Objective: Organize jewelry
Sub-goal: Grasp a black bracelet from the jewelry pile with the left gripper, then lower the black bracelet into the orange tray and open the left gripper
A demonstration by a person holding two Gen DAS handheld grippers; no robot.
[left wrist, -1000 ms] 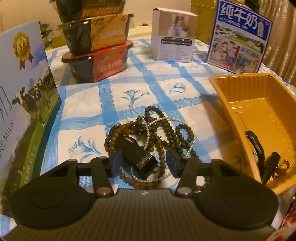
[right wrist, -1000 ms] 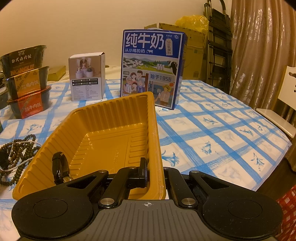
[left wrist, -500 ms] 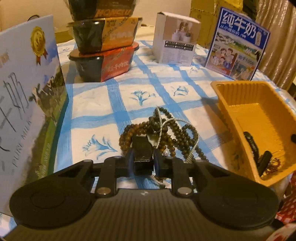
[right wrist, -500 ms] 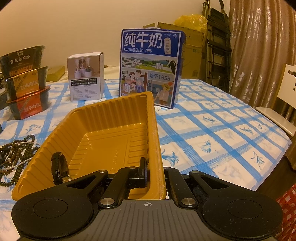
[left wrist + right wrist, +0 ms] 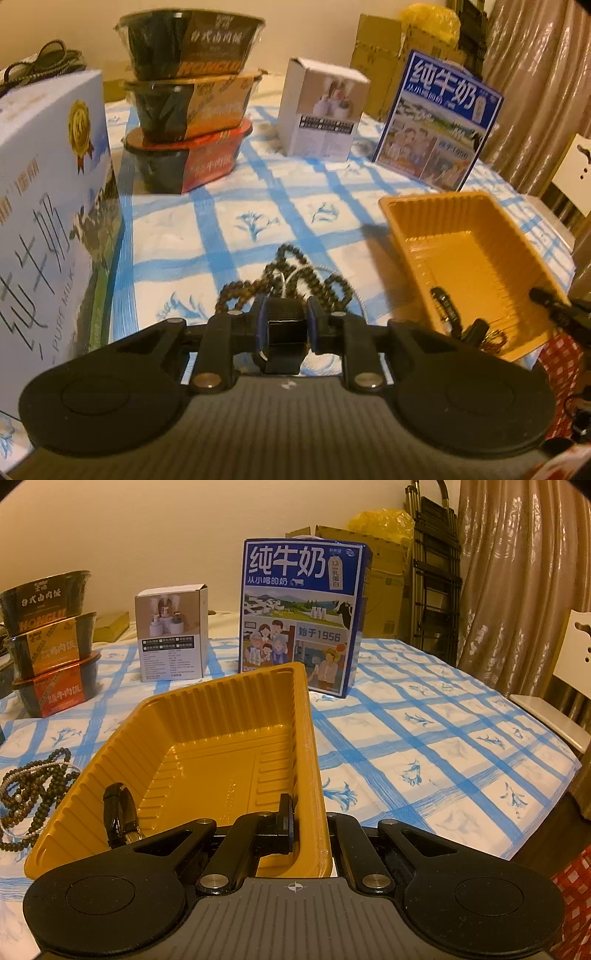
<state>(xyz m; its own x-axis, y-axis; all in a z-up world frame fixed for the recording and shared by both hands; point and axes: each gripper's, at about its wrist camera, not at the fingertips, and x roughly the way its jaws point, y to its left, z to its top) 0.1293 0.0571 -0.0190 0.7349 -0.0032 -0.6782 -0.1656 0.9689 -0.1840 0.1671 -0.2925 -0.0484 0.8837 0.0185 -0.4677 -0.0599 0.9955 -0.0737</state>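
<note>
Your left gripper (image 5: 284, 329) has its jaws clamped on a black band-like piece, probably a watch or bracelet strap (image 5: 286, 332), held clear above the tangle of dark wooden bead strings and thin pearl strand (image 5: 295, 280) near the front edge of the surface, which wears a blue-and-white checked cloth (image 5: 258, 206). The jaws have just been closing, and the strap sits between the pads.

The main risk: the strap may still be caught in the beads. If you pull away quickly, I judge the whole tangle could drag along, slide off the front edge, or tug the strap out of the pads. A loop hangs below the jaws, so it could also snag the rim of the orange ribbed plastic tray (image 5: 207, 716) on the way over.

Your right gripper (image 5: 308, 823) has its jaws pinched shut on the near right wall of that tray, steadying it. Let go or twist, and the light tray may tip; another black strap (image 5: 118, 812) already lies in its near left corner.

The left gripper points steeply downward over the beads; the right points gently downward, along the tray's length.
</note>
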